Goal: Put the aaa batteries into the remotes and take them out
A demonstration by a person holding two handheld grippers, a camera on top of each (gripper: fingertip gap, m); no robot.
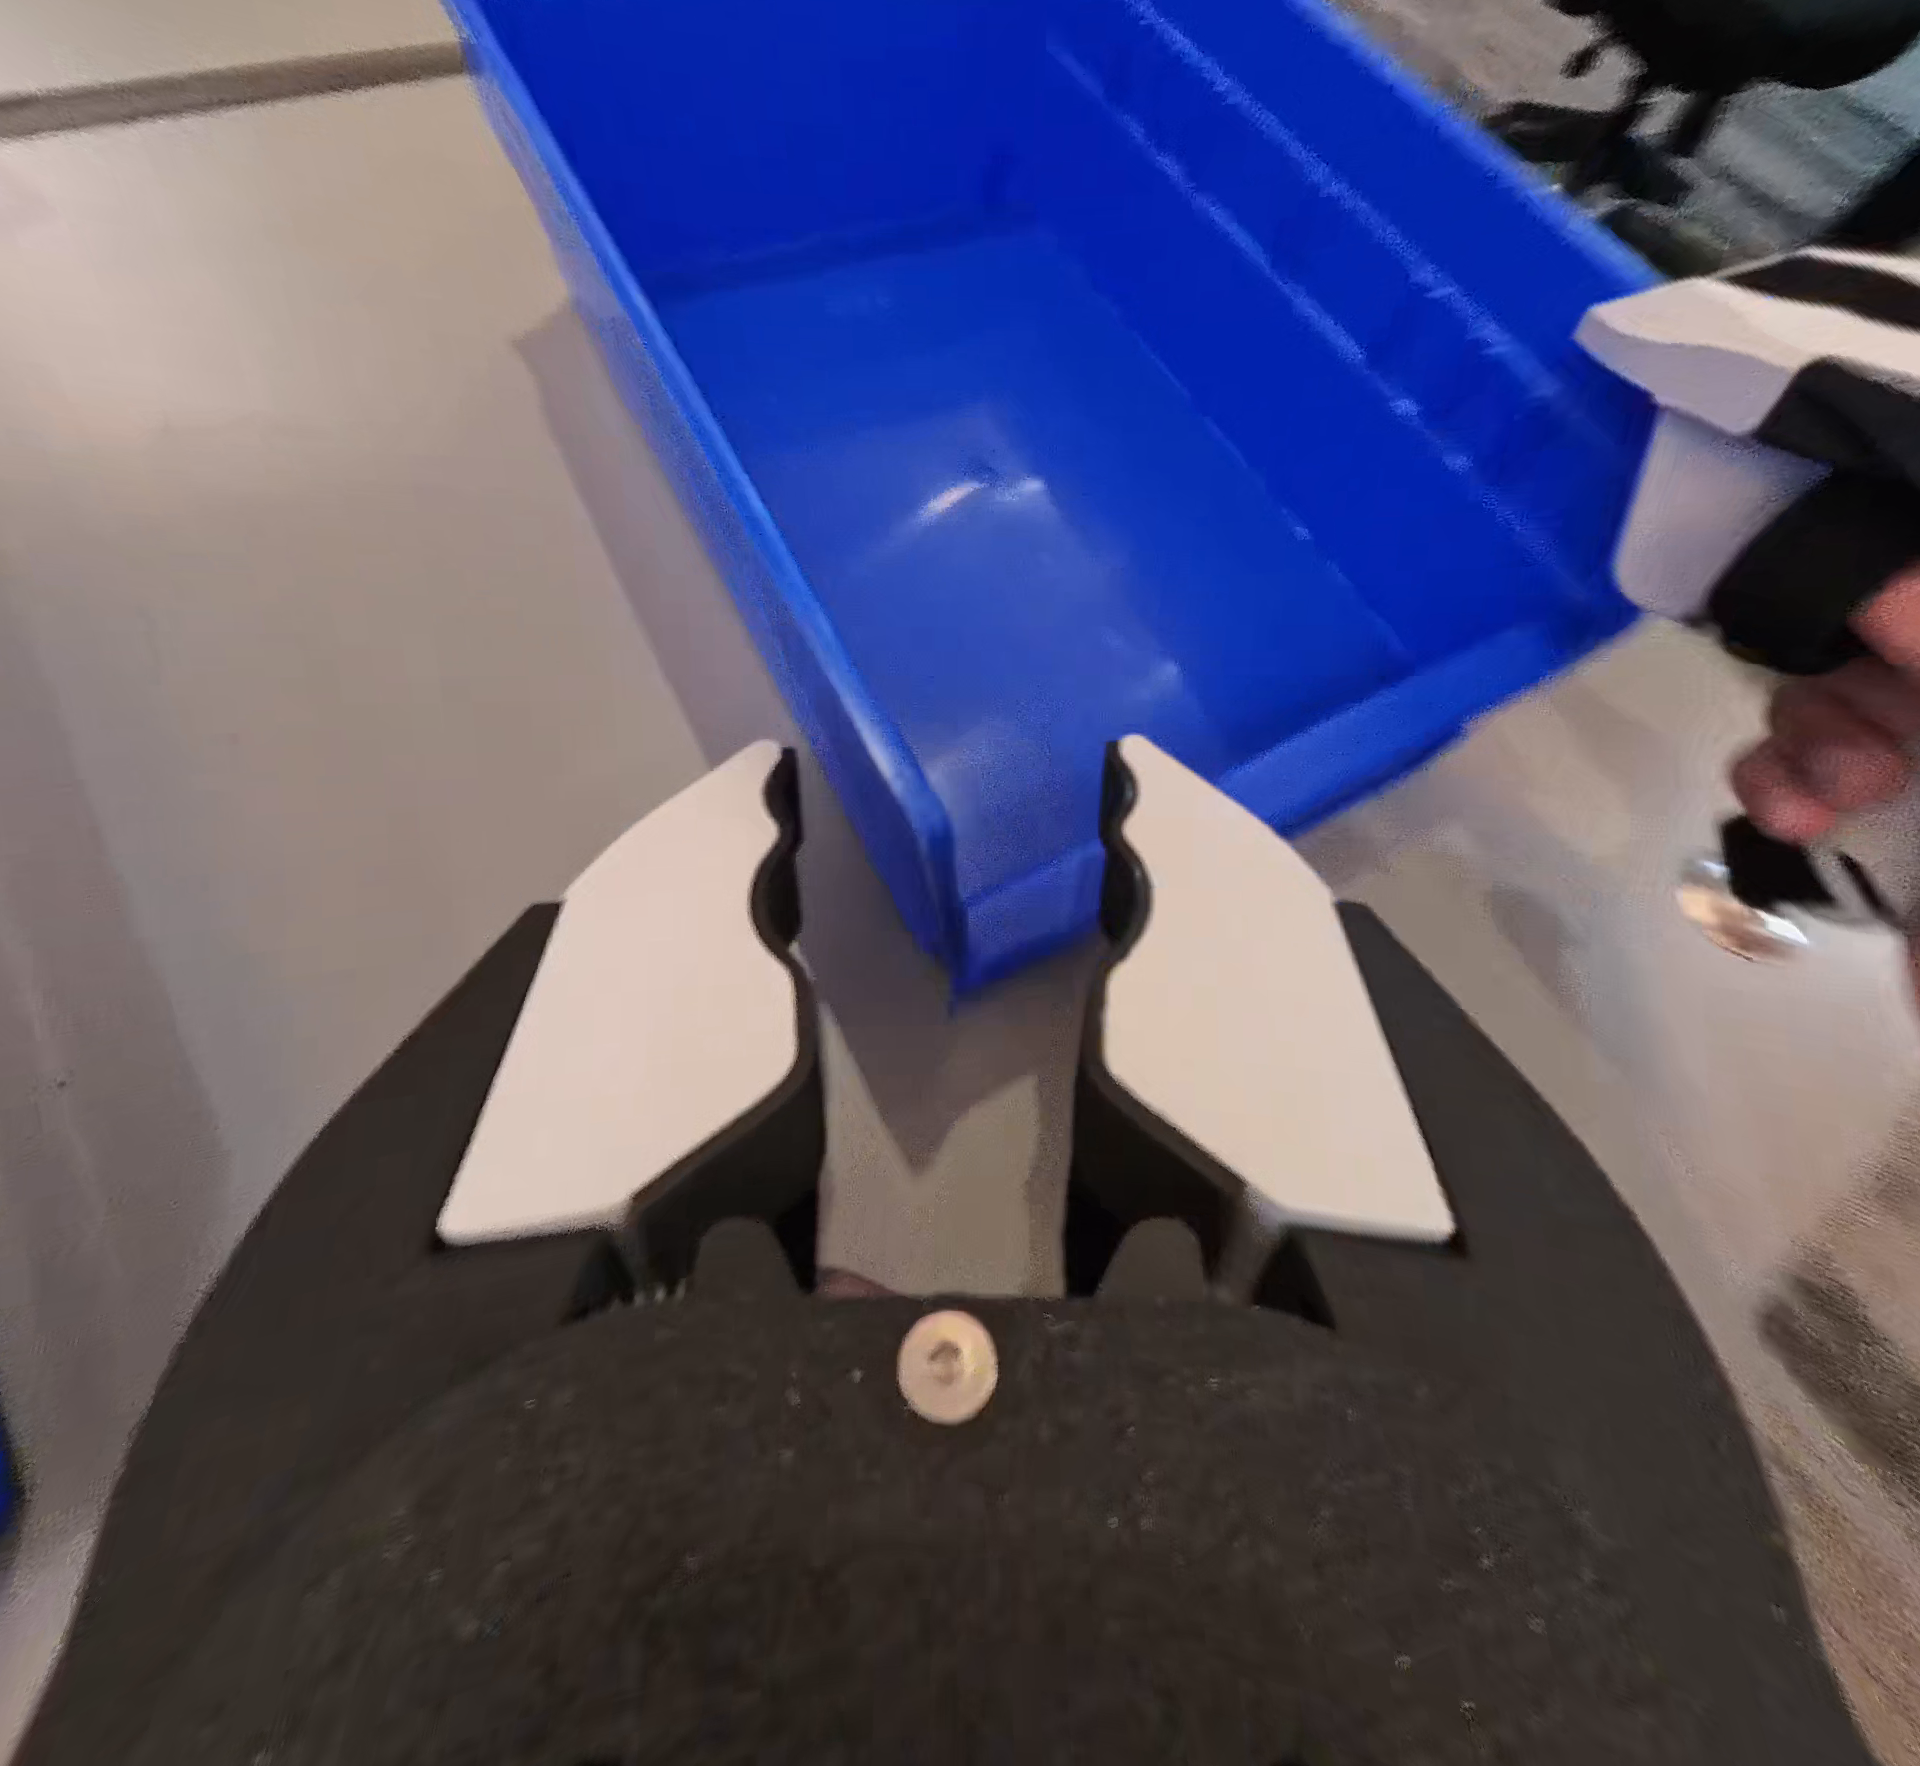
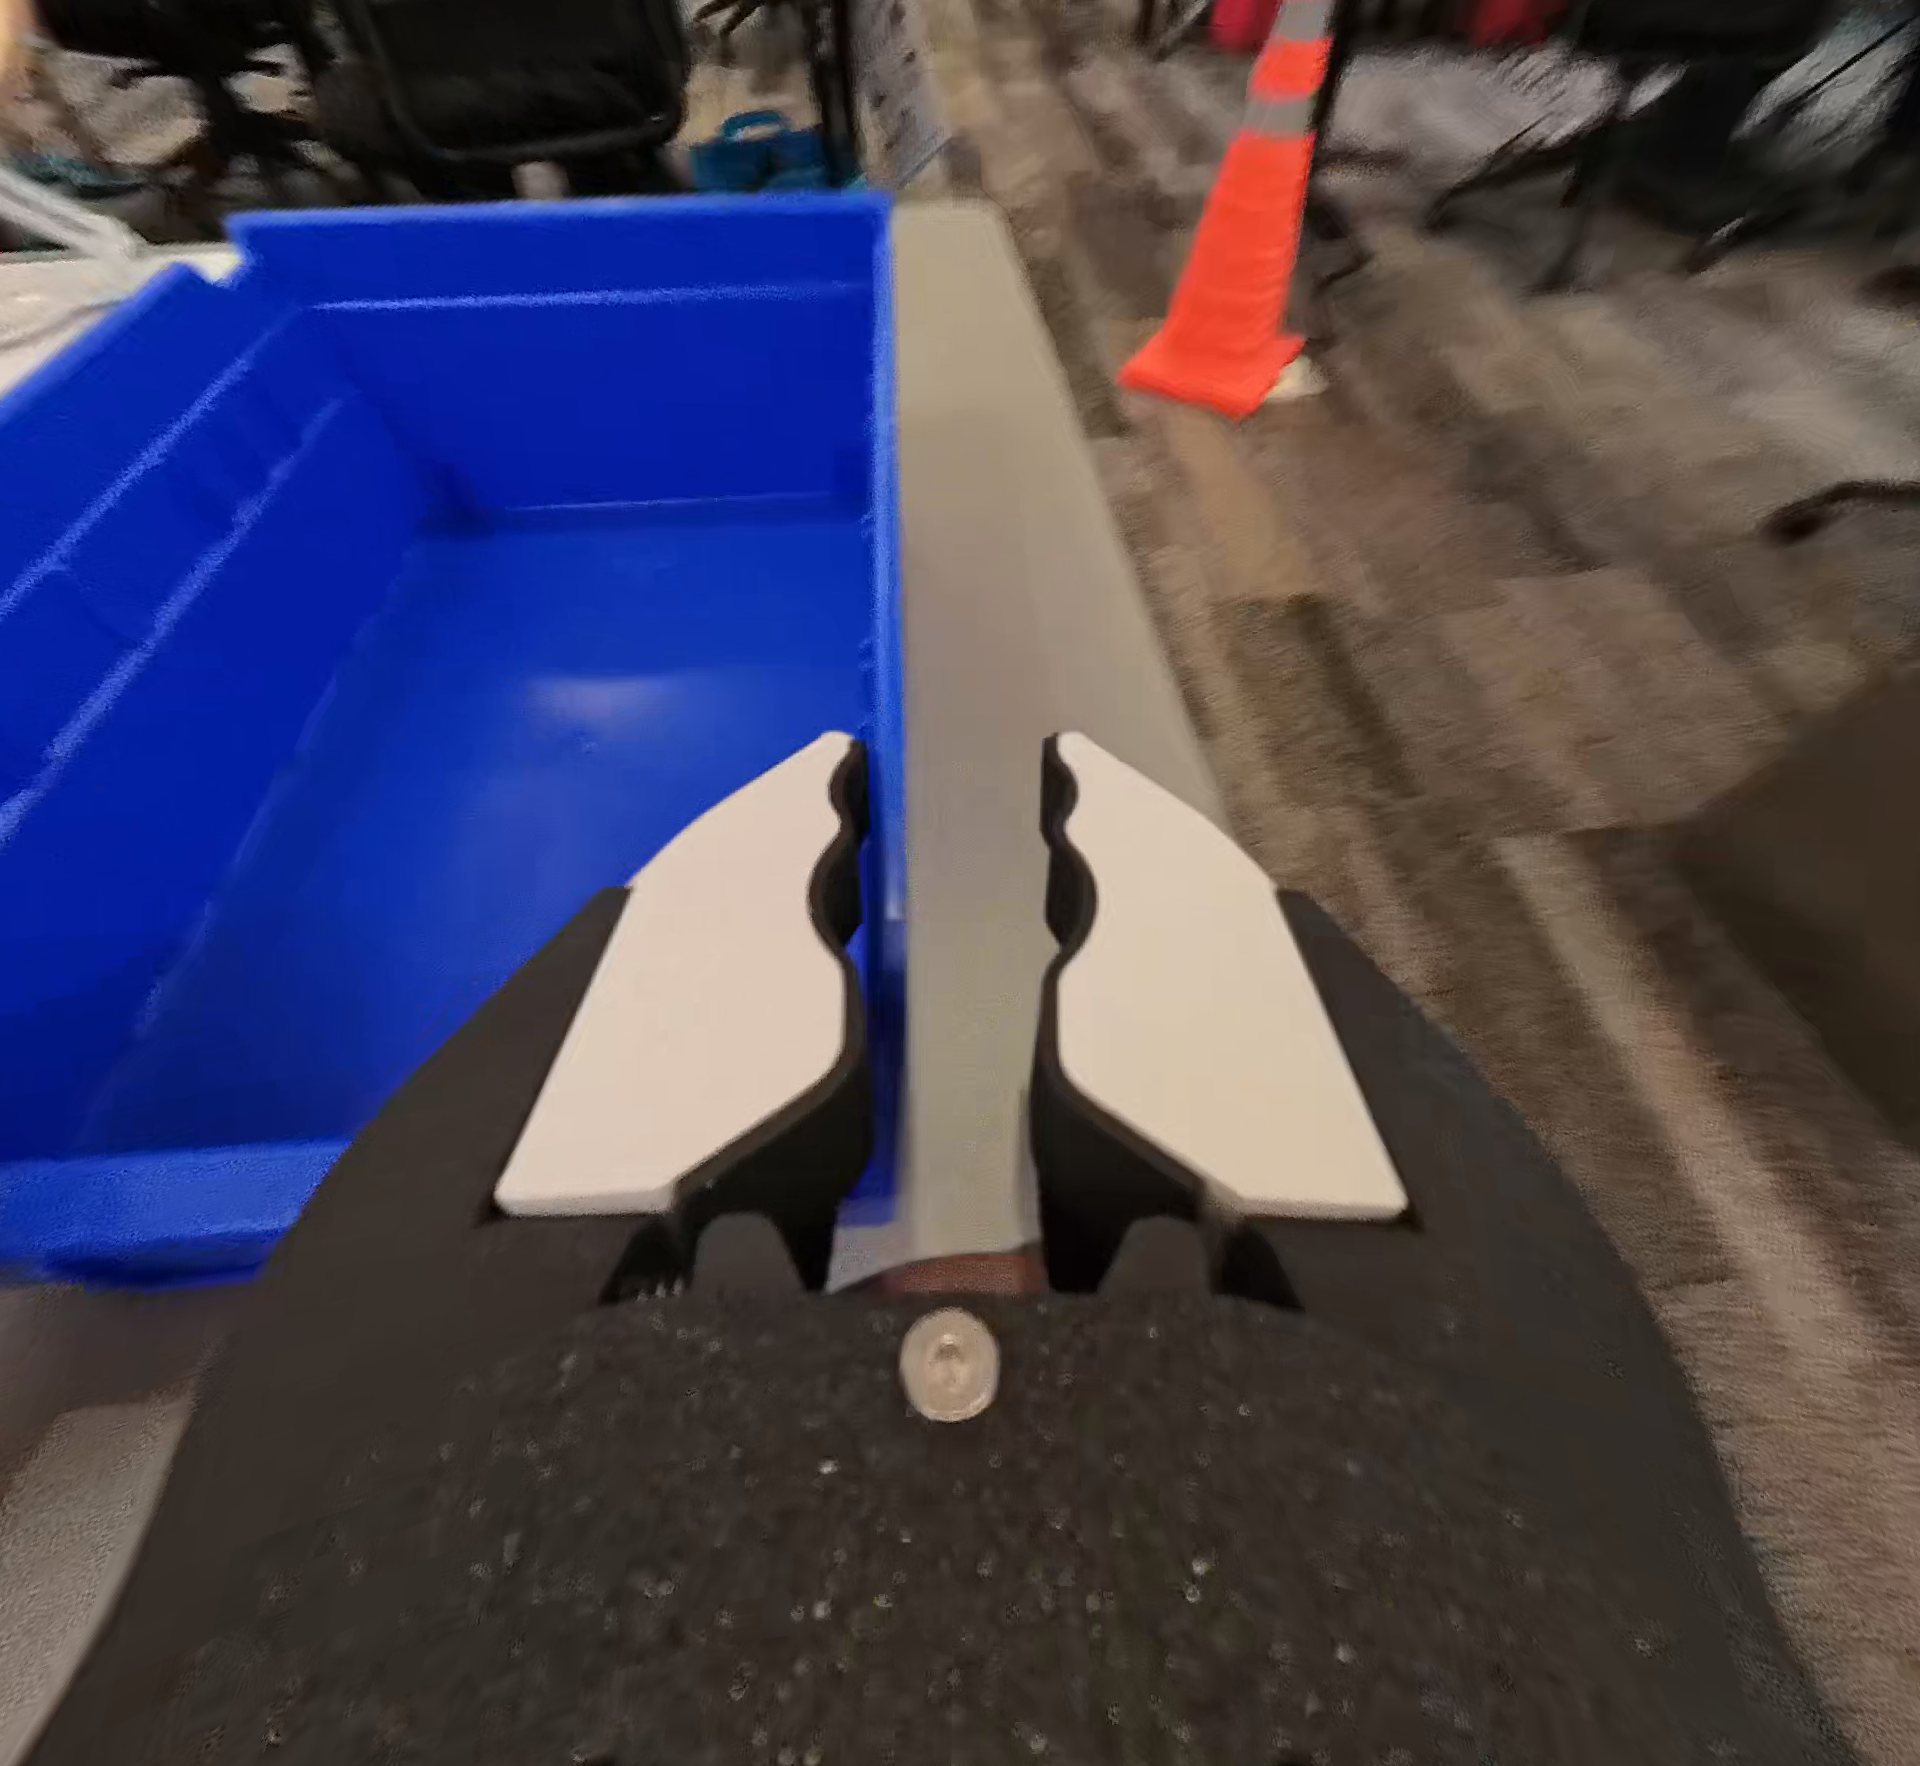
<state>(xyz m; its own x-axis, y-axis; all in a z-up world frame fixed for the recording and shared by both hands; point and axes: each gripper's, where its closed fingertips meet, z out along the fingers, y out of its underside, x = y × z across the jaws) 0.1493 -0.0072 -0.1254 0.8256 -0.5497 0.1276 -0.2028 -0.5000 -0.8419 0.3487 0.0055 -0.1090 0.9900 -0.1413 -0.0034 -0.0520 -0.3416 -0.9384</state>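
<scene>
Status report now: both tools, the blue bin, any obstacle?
Left tool open, astride near bin corner. Right tool open, astride bin wall. Blue bin empty; no batteries, remotes visible.

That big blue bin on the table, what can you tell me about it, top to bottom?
The blue bin looks like moulded plastic, glossy inside, with straight walls, ribbed sides and a stepped rim at one end. It is empty and sits upright on the pale table, near the table's edge. The left gripper is open around one corner wall; the right gripper is open astride the opposite side wall. Whether either touches it is unclear.
</scene>
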